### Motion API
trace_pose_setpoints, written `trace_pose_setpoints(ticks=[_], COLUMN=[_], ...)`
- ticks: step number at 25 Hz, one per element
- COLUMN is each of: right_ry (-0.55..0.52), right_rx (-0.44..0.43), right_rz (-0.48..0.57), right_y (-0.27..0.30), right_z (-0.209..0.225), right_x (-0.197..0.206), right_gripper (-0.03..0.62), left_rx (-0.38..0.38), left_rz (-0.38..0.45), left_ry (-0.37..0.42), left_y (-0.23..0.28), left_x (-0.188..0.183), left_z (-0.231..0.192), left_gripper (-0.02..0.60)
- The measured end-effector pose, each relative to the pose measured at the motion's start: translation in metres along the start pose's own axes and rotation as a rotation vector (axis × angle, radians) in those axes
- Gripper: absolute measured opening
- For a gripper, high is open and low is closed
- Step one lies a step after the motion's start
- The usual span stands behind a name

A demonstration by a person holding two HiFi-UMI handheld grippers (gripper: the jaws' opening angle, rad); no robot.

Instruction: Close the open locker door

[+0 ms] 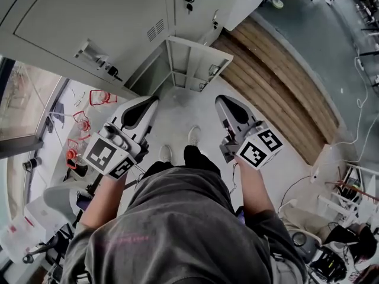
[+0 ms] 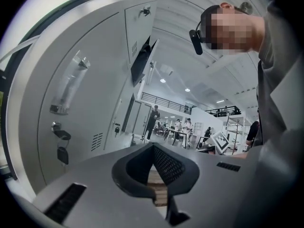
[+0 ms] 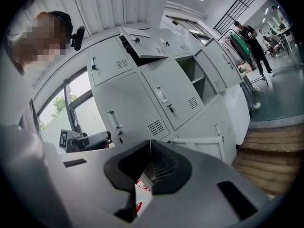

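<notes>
In the head view a low grey locker door [image 1: 200, 63] stands swung out from the locker bank, just above the floor ahead of the person's feet. The right gripper view shows the same low door [image 3: 199, 145] ajar, plus an upper door [image 3: 142, 34] tipped open and two doorless compartments [image 3: 195, 71]. My left gripper [image 1: 154, 100] and right gripper [image 1: 221, 100] are held side by side, pointing at the lockers and short of the low door. Both are shut with nothing between the jaws, as seen on the left gripper [image 2: 152, 146] and right gripper [image 3: 150, 142].
A wooden platform [image 1: 278, 93] runs along the right of the lockers. Red wire shapes [image 1: 98, 97] lie on the white surface at left. Keys [image 2: 61, 148] hang from a closed locker's lock. Cables and equipment [image 1: 349, 206] crowd the lower right. People [image 2: 154, 118] stand far off.
</notes>
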State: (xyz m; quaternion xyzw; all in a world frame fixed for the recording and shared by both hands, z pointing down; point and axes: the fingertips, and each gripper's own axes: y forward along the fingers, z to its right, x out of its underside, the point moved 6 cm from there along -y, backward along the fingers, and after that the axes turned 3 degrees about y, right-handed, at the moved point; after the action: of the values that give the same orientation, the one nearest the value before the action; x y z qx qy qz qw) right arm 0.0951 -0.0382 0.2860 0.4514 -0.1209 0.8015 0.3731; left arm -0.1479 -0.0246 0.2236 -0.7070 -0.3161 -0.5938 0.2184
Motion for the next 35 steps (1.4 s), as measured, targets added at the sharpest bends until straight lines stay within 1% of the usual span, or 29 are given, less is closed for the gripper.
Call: trace_pose_setpoints(ticks=[13, 19, 24, 35], right_ry=[-0.005, -0.044, -0.052, -0.152], right_rx=[-0.010, 0.022, 0.039, 0.066], right_rz=[-0.056, -0.090, -0.126, -0.192], right_y=[0.023, 0.036, 0.047, 0.067], right_z=[0.082, 0.123, 0.153, 0.198], right_x=[-0.030, -0.032, -0.031, -0.030], right_gripper=[0.023, 0.023, 0.025, 0.026], left_rx=[-0.057, -0.087, -0.110, -0.118], left_rz=[-0.043, -0.075, -0.098, -0.150], left_ry=[-0.024, -0.036, -0.056, -0.073], left_y=[0.071, 0.096, 0.113, 0.145], left_x=[0.015, 0.027, 0.037, 0.056], left_z=[-0.010, -0.017, -0.021, -0.030], left_gripper=[0.011, 0.011, 0.011, 0.011])
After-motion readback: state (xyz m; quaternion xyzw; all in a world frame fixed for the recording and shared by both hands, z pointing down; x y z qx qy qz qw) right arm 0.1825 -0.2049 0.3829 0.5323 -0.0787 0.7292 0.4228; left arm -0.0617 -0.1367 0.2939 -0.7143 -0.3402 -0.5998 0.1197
